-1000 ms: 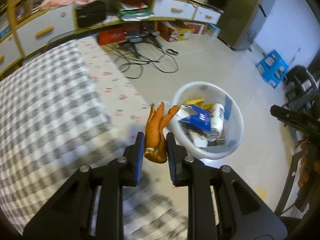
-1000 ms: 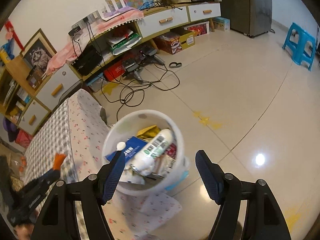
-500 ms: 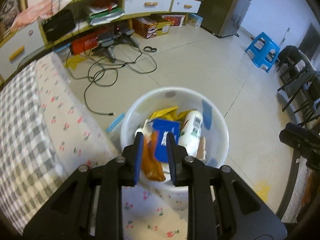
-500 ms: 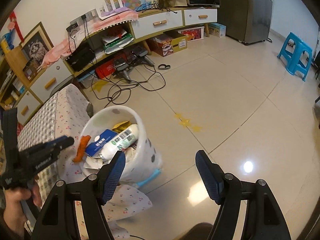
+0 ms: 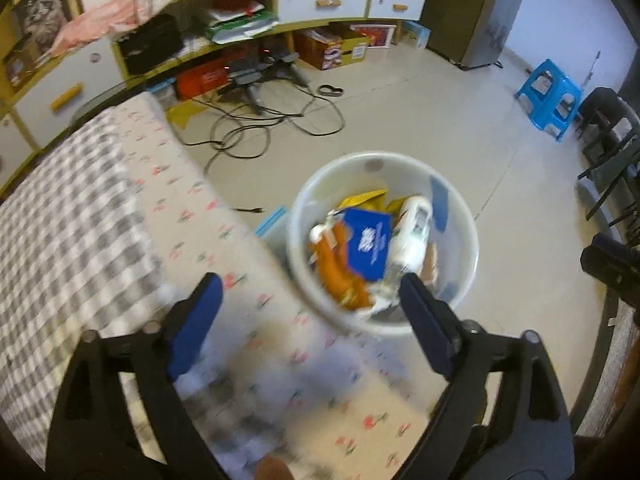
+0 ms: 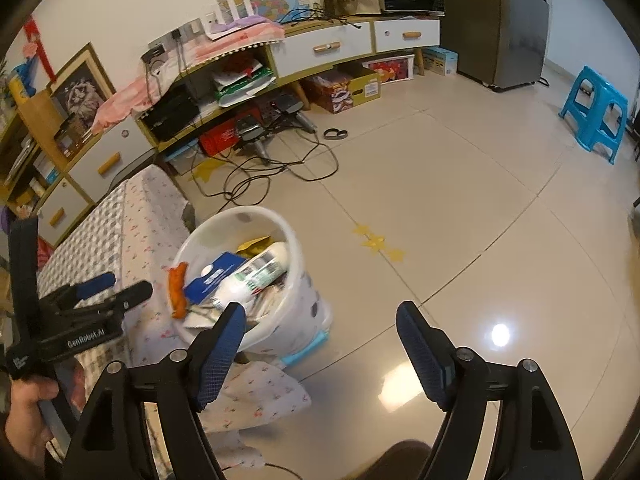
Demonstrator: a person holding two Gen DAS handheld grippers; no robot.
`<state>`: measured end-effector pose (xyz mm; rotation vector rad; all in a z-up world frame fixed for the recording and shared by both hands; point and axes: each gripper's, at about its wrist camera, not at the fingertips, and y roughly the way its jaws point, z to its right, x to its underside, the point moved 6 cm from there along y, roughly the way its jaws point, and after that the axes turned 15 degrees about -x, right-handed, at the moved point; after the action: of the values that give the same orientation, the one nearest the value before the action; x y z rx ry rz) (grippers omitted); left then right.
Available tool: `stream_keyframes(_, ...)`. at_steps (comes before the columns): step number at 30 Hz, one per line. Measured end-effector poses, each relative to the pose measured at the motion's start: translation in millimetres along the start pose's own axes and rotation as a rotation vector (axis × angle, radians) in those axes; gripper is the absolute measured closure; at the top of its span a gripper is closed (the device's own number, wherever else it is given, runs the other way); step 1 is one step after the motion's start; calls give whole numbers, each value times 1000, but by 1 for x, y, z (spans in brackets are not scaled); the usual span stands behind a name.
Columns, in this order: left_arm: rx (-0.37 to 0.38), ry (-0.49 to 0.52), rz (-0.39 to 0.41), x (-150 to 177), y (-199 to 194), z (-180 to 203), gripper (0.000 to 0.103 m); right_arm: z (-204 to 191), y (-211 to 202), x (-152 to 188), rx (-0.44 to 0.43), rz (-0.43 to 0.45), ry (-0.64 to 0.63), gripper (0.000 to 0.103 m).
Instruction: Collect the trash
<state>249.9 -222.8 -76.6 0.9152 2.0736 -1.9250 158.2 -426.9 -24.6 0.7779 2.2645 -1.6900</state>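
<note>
A white trash bin [image 5: 460,280] stands on the floor beside the cloth-covered table [image 5: 80,216]. In it lie an orange peel [image 5: 340,272], a blue carton [image 5: 368,246] and a white bottle [image 5: 414,232]. My left gripper [image 5: 310,296] is open and empty, just above the bin's near rim. In the right wrist view the bin [image 6: 300,292] holds the orange peel [image 6: 177,290] at its left edge, and the left gripper [image 6: 116,286] hangs beside it. My right gripper [image 6: 320,332] is open and empty over the floor to the bin's right.
Tangled cables [image 6: 264,172] lie on the tiled floor before a low shelf unit [image 6: 320,52]. A blue stool [image 6: 596,112] stands far right. Dark chairs [image 5: 608,148] are at the right edge. A light blue object [image 6: 308,348] lies at the bin's foot.
The left gripper carried the orange peel from the table to over the bin, then opened; the peel now lies in the bin. The right gripper stayed open and drew back slightly.
</note>
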Motion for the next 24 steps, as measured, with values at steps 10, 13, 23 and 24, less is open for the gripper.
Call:
stream_keyframes(10,-107,-17,23,56,-62,-47,1,-73,-4,37,-46,-54,-85,16)
stream_keyframes(13,-126,-55,48,75,-83,-63,1,-94,-14,50,-66,-59,-109,16)
stream_keyframes(23,-188,-144,84,138,-123,-103,1,-145,-37,97,-57,4,-216,15)
stream_keyframes(24,-189,-157,84,144,-125,-106,1,-149,-37,102,-55,9,-230,15)
